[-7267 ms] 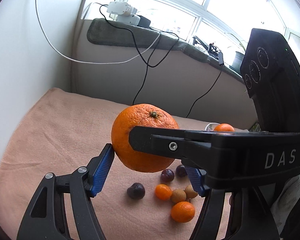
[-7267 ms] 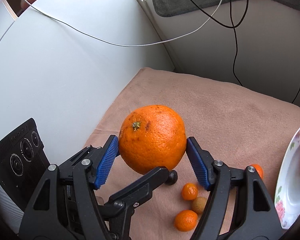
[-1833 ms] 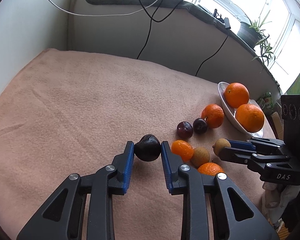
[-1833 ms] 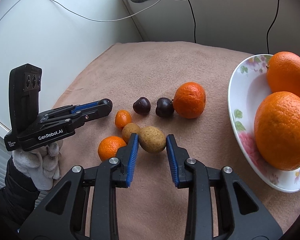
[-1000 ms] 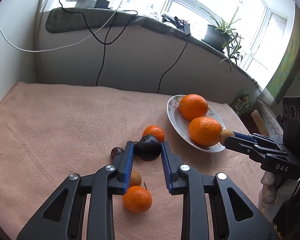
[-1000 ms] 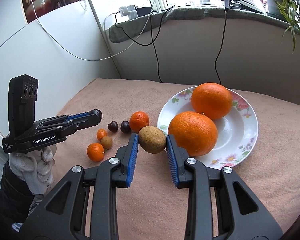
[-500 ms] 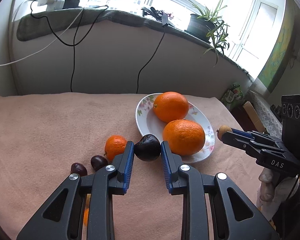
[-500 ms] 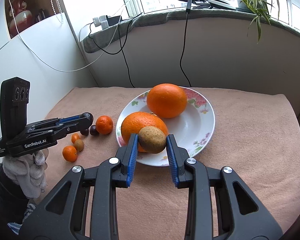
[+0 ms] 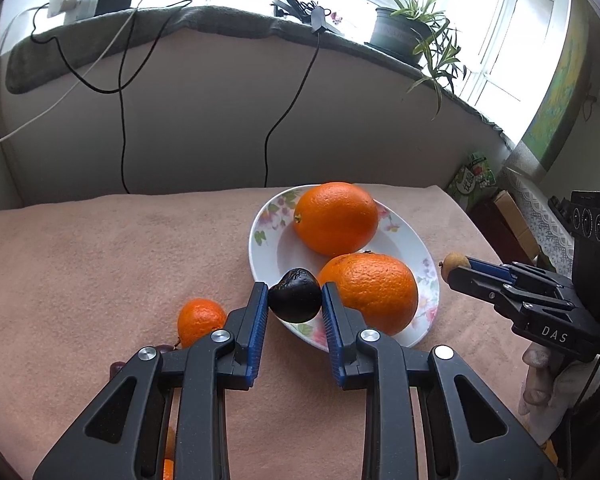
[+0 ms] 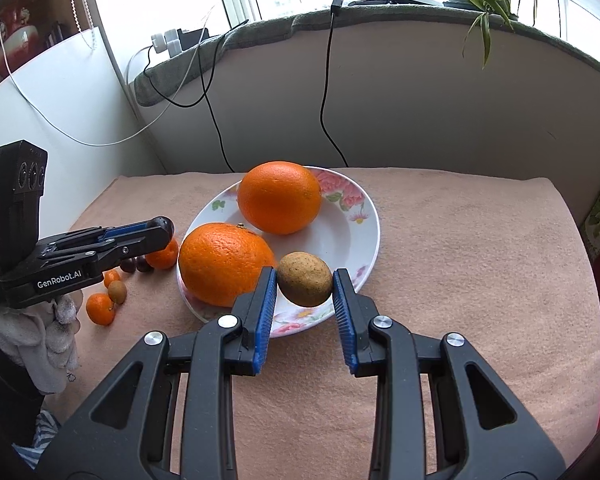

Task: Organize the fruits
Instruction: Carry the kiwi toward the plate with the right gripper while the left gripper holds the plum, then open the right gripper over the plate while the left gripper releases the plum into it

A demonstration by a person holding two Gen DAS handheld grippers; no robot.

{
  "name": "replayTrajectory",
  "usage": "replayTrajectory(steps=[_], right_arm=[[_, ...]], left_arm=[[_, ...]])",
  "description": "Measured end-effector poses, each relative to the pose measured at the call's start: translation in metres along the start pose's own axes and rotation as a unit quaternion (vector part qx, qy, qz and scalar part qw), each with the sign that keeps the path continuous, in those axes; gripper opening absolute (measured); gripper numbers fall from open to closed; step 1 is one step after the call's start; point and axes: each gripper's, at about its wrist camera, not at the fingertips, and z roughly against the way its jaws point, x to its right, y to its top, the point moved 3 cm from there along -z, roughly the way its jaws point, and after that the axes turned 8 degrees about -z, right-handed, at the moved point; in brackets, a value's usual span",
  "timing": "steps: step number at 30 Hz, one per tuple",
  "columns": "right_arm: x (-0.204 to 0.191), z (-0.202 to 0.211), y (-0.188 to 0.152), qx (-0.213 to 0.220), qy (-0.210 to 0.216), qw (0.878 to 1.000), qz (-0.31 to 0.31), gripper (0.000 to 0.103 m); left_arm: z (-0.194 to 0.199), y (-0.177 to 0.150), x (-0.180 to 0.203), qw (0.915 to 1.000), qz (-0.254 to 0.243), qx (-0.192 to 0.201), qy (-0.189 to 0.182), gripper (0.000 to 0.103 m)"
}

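Two glossy oranges (image 9: 336, 218) on floral plate (image 9: 260, 248), left hand-held gripper (image 9: 295, 304) pinching wrinkled dark fruit (image 9: 296, 295), right hand-held gripper (image 10: 305, 286) pinching speckled brown fruit (image 10: 304, 279)

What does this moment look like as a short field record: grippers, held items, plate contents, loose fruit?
left gripper: shut on dark fruit
right gripper: shut on brown fruit
plate: two large oranges, far and near
loose on cloth: small oranges, dark and brown fruits, left of plate
position: both held fruits over the plate's near rim
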Motion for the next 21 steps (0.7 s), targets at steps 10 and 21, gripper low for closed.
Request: replayTrajectory(steps=[10, 21], right_arm=[[0.002, -0.012, 0.003, -0.007, -0.01, 1.0, 0.007, 0.03], [0.0, -0.017, 0.004, -0.011, -0.015, 1.0, 0.014, 0.03]], left_arm=[[-0.013, 0.008, -0.006, 0.9999, 0.0, -0.01, 0.011, 0.026], [-0.017, 0.01, -0.004, 0.9998, -0.005, -0.015, 0.013, 0.026]])
